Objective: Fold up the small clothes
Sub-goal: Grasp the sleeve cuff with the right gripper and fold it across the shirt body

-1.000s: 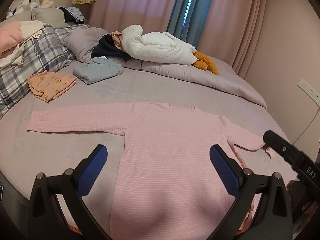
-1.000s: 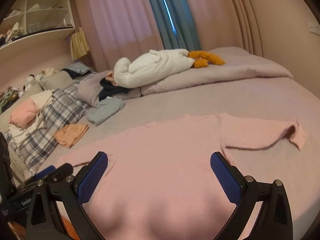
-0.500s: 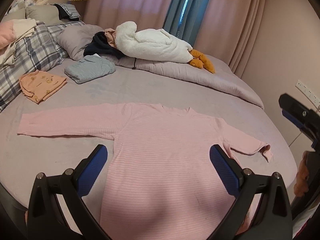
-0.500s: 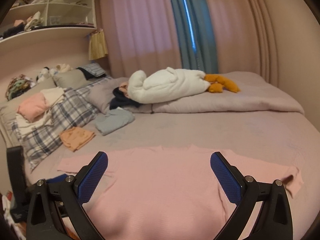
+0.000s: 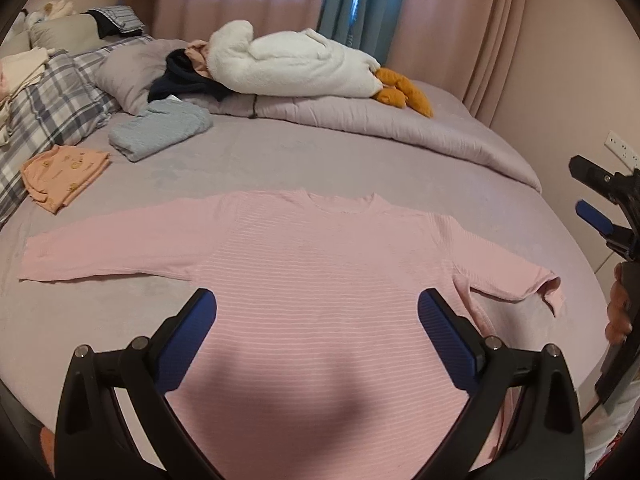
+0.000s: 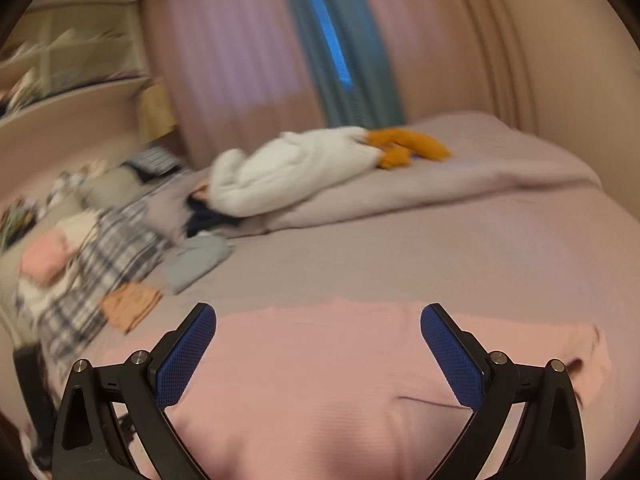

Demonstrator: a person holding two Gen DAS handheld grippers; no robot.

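Pink shirt (image 5: pixel 320 264) lies flat on the bed (image 5: pixel 304 160), sleeves out to both sides. Left gripper (image 5: pixel 317 320) and right gripper (image 6: pixel 318 330) hover above it, jaws spread, holding nothing.

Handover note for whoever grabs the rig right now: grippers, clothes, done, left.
Left gripper: open, empty, above the lower body of the pink long-sleeve top.
Right gripper: open, empty, off the right side of the bed; its view is motion-blurred.
Pink top: flat, face up, both sleeves spread; the right cuff is slightly turned over. No fold made in it.
Already folded, far left: grey-blue garment and orange garment.
Left to do: fold the sleeves in, fold the body, set it with the folded pieces.
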